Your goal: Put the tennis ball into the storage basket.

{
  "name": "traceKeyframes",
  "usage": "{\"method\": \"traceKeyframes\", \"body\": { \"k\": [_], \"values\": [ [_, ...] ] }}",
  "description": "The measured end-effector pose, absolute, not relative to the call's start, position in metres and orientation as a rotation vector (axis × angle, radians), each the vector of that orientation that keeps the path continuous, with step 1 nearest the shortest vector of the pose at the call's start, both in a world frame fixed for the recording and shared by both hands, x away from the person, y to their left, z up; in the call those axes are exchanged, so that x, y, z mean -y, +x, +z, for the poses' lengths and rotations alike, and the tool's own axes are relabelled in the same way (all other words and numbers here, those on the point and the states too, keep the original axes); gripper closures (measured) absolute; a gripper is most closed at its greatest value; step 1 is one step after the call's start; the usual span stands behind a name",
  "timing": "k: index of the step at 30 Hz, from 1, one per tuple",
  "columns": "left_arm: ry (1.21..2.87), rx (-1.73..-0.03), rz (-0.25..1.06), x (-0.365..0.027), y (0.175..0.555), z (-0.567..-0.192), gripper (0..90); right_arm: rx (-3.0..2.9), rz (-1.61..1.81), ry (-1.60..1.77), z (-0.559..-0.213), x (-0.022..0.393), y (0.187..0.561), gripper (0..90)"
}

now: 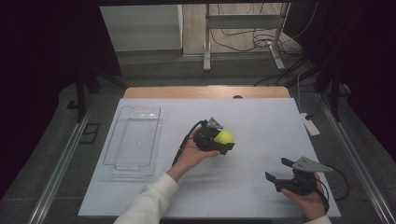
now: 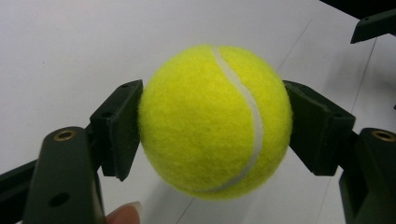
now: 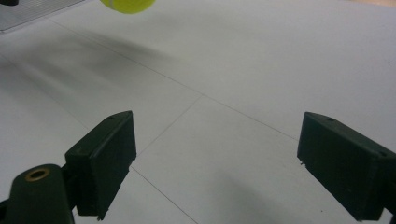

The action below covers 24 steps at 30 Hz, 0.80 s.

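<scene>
A yellow tennis ball [image 1: 225, 137] is held above the middle of the white table, with my left gripper [image 1: 220, 141] shut on it. In the left gripper view the ball [image 2: 212, 121] sits squarely between both black pads [image 2: 120, 126], which press on its sides. My right gripper [image 1: 279, 171] rests low at the table's front right, its jaws wide apart with nothing between them. The right gripper view shows its open pads [image 3: 106, 156] over bare table and the ball's underside [image 3: 127, 5] at the top edge.
A clear plastic tray [image 1: 134, 140] lies empty at the left of the white sheet [image 1: 261, 121]. Dark floor, rails and a metal stand [image 1: 243, 28] lie beyond the table's far edge. A white power strip [image 1: 310, 125] sits off the right edge.
</scene>
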<state>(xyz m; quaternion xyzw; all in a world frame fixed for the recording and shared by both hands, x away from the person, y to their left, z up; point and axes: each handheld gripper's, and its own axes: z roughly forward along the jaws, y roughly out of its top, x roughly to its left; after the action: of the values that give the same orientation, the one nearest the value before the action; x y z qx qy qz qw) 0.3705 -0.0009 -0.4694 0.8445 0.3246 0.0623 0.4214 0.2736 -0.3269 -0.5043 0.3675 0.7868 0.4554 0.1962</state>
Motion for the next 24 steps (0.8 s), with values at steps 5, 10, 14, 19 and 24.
{"method": "traceKeyframes", "body": {
  "k": [5,10,14,19,24],
  "values": [
    [2.108,-0.807,0.163,-0.004,0.367,-0.468,26.9,-2.204,1.274,1.031,-0.504,0.327,0.274,12.2],
    [2.098,-0.807,0.168,-0.01,0.364,-0.466,26.9,-2.204,1.267,1.033,-0.505,0.327,0.274,12.2],
    [2.088,-0.799,0.178,-0.016,0.361,-0.464,26.9,-2.202,1.269,1.038,-0.505,0.327,0.273,12.2],
    [2.077,-0.793,0.188,-0.023,0.357,-0.461,26.9,-2.202,1.268,1.042,-0.505,0.327,0.274,12.2],
    [2.059,-0.787,0.19,-0.03,0.352,-0.459,26.9,-2.198,1.272,1.045,-0.505,0.327,0.274,12.2]
  ]
}}
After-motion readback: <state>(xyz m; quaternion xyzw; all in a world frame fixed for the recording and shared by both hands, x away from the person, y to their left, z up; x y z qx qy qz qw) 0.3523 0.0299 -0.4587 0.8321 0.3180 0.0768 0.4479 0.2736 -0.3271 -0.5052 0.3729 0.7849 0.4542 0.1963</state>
